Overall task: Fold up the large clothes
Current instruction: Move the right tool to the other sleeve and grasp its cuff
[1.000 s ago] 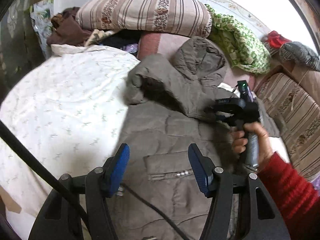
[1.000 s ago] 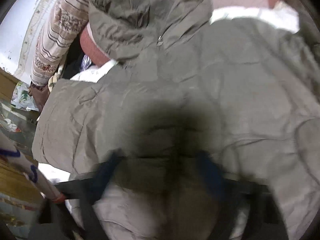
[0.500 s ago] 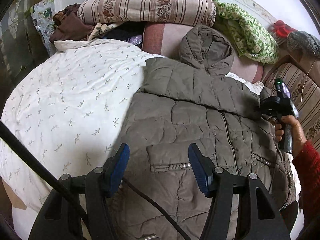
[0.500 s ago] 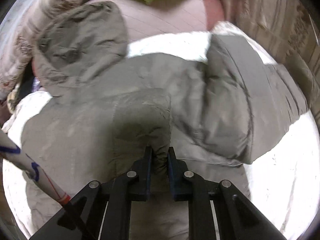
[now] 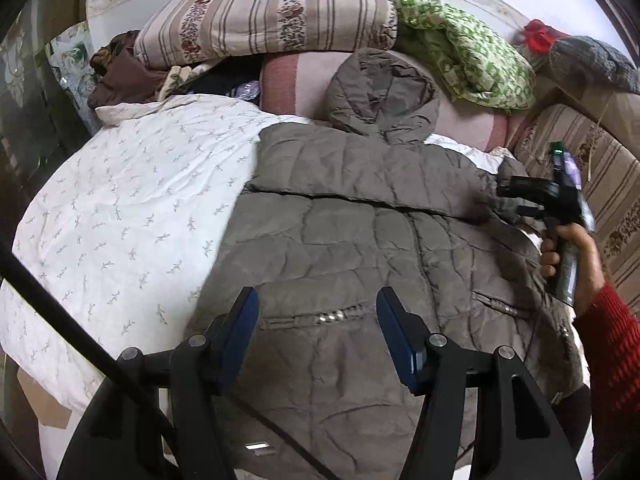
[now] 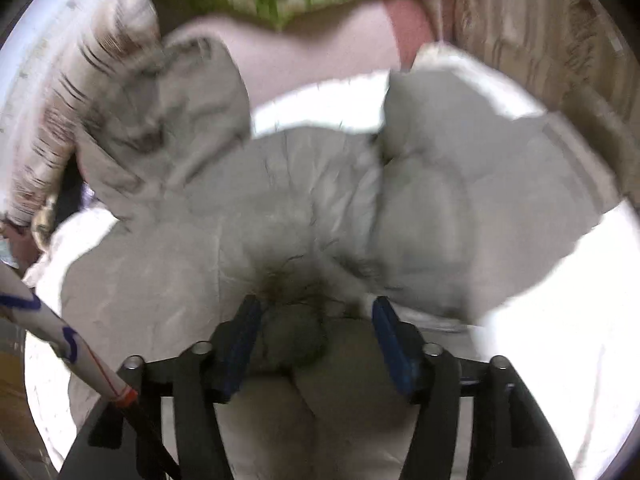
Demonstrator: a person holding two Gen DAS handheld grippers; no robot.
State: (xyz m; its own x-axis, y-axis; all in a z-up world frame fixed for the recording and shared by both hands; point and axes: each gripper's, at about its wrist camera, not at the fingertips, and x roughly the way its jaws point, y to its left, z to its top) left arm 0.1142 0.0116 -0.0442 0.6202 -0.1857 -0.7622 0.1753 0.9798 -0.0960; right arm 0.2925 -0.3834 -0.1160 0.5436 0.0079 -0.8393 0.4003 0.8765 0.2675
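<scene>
jacket (image 5: 360,248) flat on bed (image 5: 120,216), frame centre | left gripper (image 5: 318,320) fingers apart above its pocket | right gripper (image 6: 314,330) fingers apart (blurred), sleeve fabric bunched between

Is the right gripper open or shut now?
Open. The right gripper shows blue pads spread apart, with jacket fabric loose between them.

Olive-brown quilted jacket (image 5: 360,248) — white sprig-print duvet (image 5: 132,216) at nine o'clock, striped floral pillow (image 5: 264,16) at twelve, green-checked blanket (image 5: 464,52) at one — red sleeve (image 5: 612,344) at four.
</scene>
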